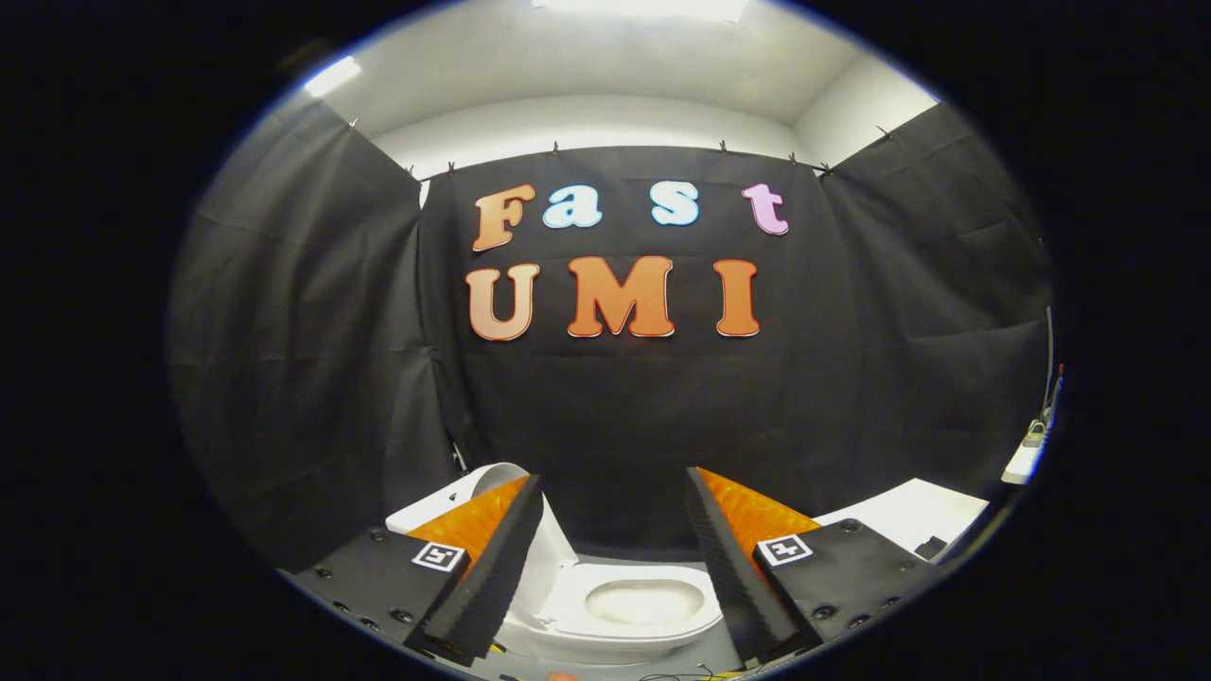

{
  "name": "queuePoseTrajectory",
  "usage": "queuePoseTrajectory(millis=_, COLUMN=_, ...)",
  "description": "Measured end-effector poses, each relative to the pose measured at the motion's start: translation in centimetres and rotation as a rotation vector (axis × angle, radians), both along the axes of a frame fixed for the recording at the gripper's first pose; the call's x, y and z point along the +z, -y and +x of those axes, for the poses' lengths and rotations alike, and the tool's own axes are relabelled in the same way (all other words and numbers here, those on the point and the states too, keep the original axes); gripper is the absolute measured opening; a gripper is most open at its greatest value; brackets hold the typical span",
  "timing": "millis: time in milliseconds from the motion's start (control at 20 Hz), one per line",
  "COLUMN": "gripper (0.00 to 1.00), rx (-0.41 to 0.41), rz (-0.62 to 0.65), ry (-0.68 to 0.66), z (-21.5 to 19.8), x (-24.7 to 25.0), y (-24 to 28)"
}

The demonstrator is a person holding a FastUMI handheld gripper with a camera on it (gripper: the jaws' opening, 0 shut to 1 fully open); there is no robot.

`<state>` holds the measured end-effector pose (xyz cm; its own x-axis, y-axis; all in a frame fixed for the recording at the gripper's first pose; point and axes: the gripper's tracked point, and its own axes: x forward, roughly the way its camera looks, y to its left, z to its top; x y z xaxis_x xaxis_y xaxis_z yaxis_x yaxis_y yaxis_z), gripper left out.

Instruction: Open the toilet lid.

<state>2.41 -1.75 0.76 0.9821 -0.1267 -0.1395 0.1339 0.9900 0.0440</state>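
Both claw [615, 530] fingers spread wide above toilet [643, 605], lid [492, 487] upright.

Gripper [615, 530] held above toilet [634, 605], fingers [492, 558] spread wide apart, nothing gripped btwn them, tips angled fwd over bowl.

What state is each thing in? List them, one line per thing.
toilet lid: raised, standing up at the back of the toilet, partly hidden behind one finger.
toilet seat: down on the bowl, ring exposed.
toilet bowl: uncovered, white inside showing between the fingers.
hand-held gripper: open, fingers spread wide, holding nothing, above the toilet.
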Motion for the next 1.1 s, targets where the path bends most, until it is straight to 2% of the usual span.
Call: queuePoseTrajectory(millis=1100, gripper=0.96, rx=0.022, rz=0.034, ry=-0.009, z=1.0, x=-1.4, y=0.5)
